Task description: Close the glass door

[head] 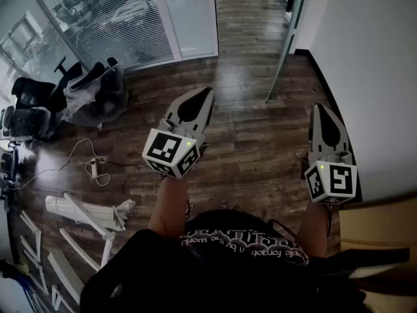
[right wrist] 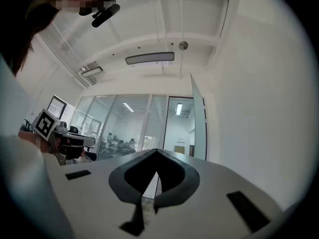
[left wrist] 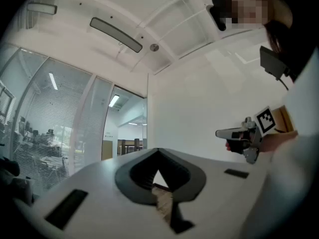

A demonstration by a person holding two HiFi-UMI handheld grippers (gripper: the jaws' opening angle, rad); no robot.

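Note:
The glass door (head: 287, 36) stands open, swung in beside the white wall (head: 365, 57), its lower corner over the wooden floor. In the right gripper view the door (right wrist: 199, 128) is a tall pale glass panel ahead, right of the lit doorway. My left gripper (head: 208, 90) is held out level over the floor, short of the door, its jaws shut on nothing (left wrist: 158, 150). To its right, close to the wall and just behind the door's lower corner, my right gripper (head: 320, 107) is also shut and empty (right wrist: 157, 151). Neither touches the door.
A glass partition with blinds (head: 124, 18) runs along the far left. Black office chairs (head: 32, 103) and a wrapped chair stand at the left. A cable with a power strip (head: 94, 168) and white slats (head: 78, 214) lie on the floor. A wooden box (head: 381, 227) sits at the right.

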